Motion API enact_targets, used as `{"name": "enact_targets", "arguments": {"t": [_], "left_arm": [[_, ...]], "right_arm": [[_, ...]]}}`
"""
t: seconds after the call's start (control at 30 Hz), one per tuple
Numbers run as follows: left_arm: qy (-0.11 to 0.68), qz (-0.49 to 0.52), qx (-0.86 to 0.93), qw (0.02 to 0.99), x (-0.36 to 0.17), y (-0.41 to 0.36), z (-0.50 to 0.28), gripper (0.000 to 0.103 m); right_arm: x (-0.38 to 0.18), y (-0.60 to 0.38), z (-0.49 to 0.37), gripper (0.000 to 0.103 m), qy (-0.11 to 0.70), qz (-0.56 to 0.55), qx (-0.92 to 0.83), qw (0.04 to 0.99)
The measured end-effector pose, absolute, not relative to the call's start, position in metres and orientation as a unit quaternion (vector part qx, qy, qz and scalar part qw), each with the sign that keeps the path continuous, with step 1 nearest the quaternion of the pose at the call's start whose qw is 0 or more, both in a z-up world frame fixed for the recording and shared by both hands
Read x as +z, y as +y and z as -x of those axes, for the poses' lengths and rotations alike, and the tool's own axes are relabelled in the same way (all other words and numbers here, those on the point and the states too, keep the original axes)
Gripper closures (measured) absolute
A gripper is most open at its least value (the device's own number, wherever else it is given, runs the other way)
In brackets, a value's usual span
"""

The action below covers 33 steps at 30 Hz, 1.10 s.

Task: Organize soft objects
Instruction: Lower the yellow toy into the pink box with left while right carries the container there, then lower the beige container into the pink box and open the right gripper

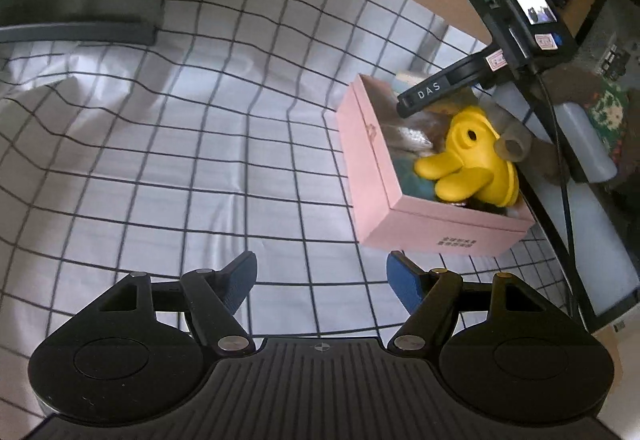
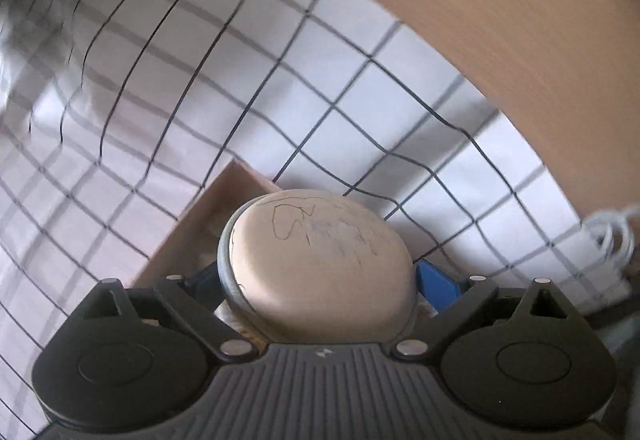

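Here the left gripper point(image 1: 321, 276) hangs above the checked cloth point(image 1: 180, 143) with its blue-padded fingers point(image 1: 240, 282) spread wide apart and nothing between them. In the left wrist view, a pink box point(image 1: 372, 159) sits on the cloth at about two o'clock from those fingers, just beyond the right-hand pad. It is packed with soft things: a yellow toy point(image 1: 468, 159) lies on top toward the near corner, a grey-brown plush piece point(image 1: 514, 143) pokes over the far wall at three o'clock from the toy, and blurred items fill the rest. The right gripper point(image 2: 316, 280) reaches down into the box's far end from one o'clock. In its own view it is clamped on a beige pebble-shaped cushion point(image 2: 320, 264) bearing pen scribbles, a blue pad point(image 2: 436, 284) pressed to the cushion's side at three o'clock. The cushion sits over the box's corner point(image 2: 236, 179), which shows at eleven o'clock. A coiled white cable point(image 2: 612, 236) lies on the cloth at three o'clock.
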<state>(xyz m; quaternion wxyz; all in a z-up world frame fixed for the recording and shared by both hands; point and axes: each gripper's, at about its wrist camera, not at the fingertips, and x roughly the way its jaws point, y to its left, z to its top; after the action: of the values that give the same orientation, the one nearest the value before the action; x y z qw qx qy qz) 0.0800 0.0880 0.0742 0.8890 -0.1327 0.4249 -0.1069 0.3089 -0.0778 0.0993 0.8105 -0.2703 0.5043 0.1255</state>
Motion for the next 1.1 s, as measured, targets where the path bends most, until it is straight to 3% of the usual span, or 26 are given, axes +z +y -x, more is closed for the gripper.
{"name": "enact_targets", "arguments": {"t": [0.27, 0.57, 0.63, 0.7, 0.77, 0.97, 1.1], "left_arm": [[0.465, 0.124, -0.184, 0.857, 0.053, 0.093, -0.106, 0.027], [0.471, 0.123, -0.218, 0.846, 0.053, 0.100, -0.112, 0.027], [0.459, 0.126, -0.212, 0.854, 0.057, 0.098, -0.104, 0.027], [0.455, 0.129, -0.193, 0.860, 0.060, 0.098, -0.092, 0.028], [0.460, 0.153, -0.186, 0.855, 0.061, 0.104, -0.081, 0.028], [0.457, 0.154, -0.138, 0.865, 0.073, 0.132, -0.056, 0.028], [0.451, 0.162, -0.109, 0.871, 0.076, 0.147, -0.051, 0.028]], "right_arm": [[0.138, -0.091, -0.285, 0.008, 0.465, 0.291, 0.131, 0.826], [0.191, -0.116, -0.234, 0.009, 0.419, 0.189, 0.128, 0.879], [0.191, -0.119, -0.224, 0.018, 0.381, 0.195, 0.122, 0.895], [0.186, -0.121, -0.232, 0.042, 0.363, 0.199, 0.112, 0.903], [0.174, -0.128, -0.259, 0.057, 0.397, 0.152, 0.075, 0.902], [0.140, -0.146, -0.310, 0.069, 0.497, -0.005, 0.054, 0.866], [0.134, -0.120, -0.306, 0.068, 0.521, 0.016, 0.083, 0.849]]}}
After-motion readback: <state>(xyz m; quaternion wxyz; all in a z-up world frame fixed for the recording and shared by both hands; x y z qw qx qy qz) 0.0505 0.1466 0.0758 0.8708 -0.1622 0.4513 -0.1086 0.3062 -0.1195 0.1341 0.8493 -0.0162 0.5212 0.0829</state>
